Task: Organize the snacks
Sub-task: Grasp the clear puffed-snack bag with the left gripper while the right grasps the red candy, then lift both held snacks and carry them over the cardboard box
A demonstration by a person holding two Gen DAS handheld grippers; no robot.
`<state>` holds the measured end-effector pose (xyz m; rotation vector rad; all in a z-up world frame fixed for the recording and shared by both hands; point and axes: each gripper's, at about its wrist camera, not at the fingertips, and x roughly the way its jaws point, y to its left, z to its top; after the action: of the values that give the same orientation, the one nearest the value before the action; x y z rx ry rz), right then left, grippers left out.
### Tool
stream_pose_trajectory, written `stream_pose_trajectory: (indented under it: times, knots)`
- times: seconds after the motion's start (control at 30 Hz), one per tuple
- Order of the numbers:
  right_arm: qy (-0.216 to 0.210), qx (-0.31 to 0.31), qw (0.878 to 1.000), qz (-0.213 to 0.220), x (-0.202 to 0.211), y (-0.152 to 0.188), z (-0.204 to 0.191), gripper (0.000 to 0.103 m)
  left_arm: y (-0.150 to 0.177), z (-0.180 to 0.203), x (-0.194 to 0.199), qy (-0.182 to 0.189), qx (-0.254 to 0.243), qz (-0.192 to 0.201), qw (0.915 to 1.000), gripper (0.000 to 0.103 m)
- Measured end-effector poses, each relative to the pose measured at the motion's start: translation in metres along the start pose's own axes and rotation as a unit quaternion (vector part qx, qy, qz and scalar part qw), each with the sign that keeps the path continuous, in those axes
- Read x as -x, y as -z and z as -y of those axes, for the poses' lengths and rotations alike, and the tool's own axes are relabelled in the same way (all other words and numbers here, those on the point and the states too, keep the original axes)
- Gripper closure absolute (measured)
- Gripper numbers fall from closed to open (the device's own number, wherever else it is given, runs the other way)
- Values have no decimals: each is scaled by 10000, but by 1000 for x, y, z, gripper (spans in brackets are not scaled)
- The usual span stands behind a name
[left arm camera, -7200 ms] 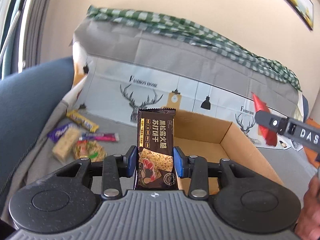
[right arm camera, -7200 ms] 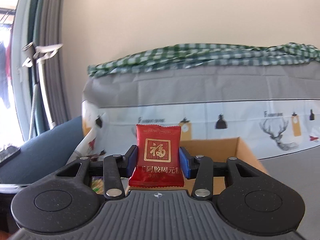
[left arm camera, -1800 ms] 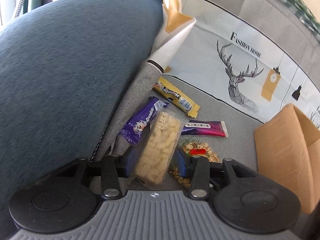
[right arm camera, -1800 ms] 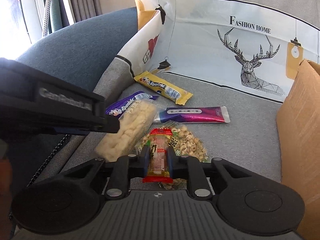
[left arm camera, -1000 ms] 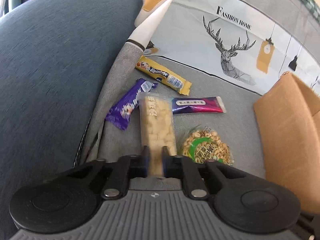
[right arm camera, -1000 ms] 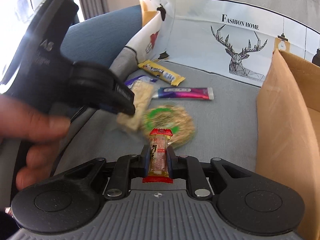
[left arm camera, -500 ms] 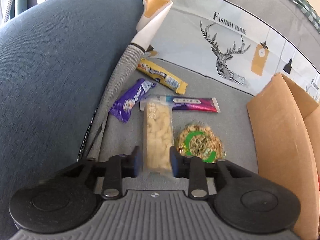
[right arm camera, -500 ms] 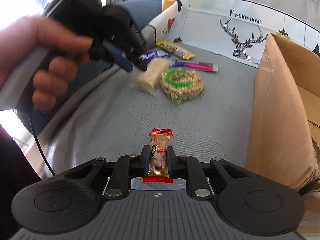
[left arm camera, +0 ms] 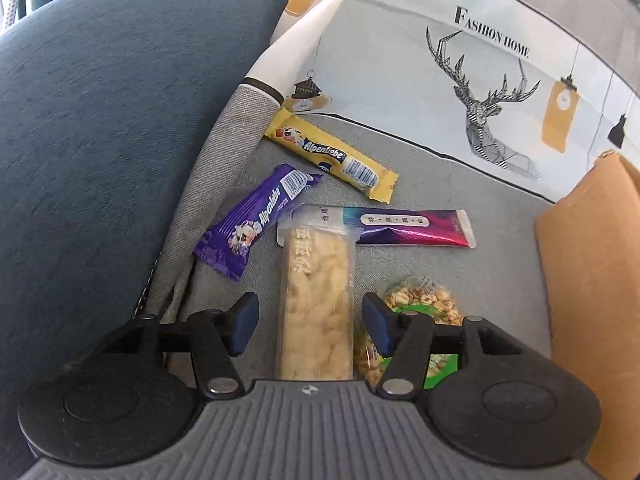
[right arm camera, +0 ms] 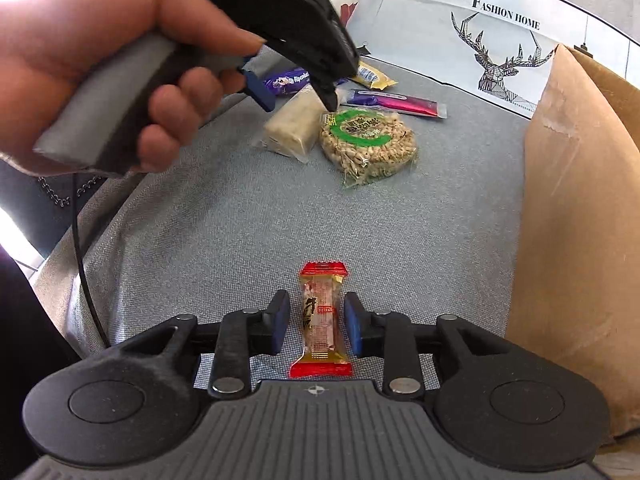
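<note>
A pale puffed-rice bar [left arm camera: 316, 304] in clear wrap lies on the grey cushion between the jaws of my left gripper [left arm camera: 308, 322]. The jaws are opening and stand clear of the bar on both sides. A small red-ended candy bar [right arm camera: 322, 322] lies on the cushion between the jaws of my right gripper [right arm camera: 314, 328], which are opening too, with a thin gap each side. In the right wrist view a hand [right arm camera: 100, 40] holds the left gripper [right arm camera: 296, 92] above the rice bar [right arm camera: 294, 124].
A round grain cake with a green ring [right arm camera: 368, 140] lies beside the rice bar. A purple bar [left arm camera: 256, 222], a yellow bar [left arm camera: 332, 154] and a magenta stick [left arm camera: 412, 226] lie farther back. A cardboard box [right arm camera: 580, 240] stands at the right. A blue armrest [left arm camera: 100, 140] borders the left.
Both grippers have opened and let go of their snacks, which now lie on the cushion. The right gripper has moved back and down, away from the snack pile.
</note>
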<state>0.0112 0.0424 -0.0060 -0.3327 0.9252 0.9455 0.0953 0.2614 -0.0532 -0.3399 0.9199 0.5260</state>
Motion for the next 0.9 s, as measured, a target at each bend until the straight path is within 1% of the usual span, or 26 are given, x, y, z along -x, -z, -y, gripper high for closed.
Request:
stream_pose_trajectory:
  times: [0.07,0.13,0.2,0.27,0.43,0.5,0.57,0.63,0.7,0.8,0.87,0.9]
  knots:
    - [34,46,10000,-12,-1,0,-1,67,0,1,-5,-107,-4,-50,9999,40]
    - [60,68,10000,-22,-1,1,-1,65,1,2,-10,-192,-43,-193,9996,44]
    - [87,84,9999,-34,0,1,-1,64,3,1,-11,-200,-84,-270,9994,63]
    - [103,80,9999,-46,1,1,-2,63,5,1,-8,-292,-161,-253,9991,63]
    - [102,95,9999,-38,2,4,-1,63,13,-8,13,-151,-106,-171,9997,63]
    - [88,108,9999,-12,2,5,-1,68,16,-13,26,-49,-45,-125,9999,63]
    - [69,111,9999,28,2,5,-2,83,21,-18,40,79,64,-64,9999,63]
    - [111,102,9999,80,4,7,-2,84,29,-23,55,163,185,-42,9997,63]
    - [115,30,9998,134,7,8,-1,84,39,-26,66,298,346,-122,9989,63]
    - [29,-106,9998,190,12,8,3,84,51,-30,75,626,650,-333,9954,63]
    - [-41,-268,9995,182,15,8,7,84,57,-30,74,842,735,-539,9923,63]
    - [-91,-386,9991,156,16,8,10,83,60,-29,72,894,745,-661,9910,63]
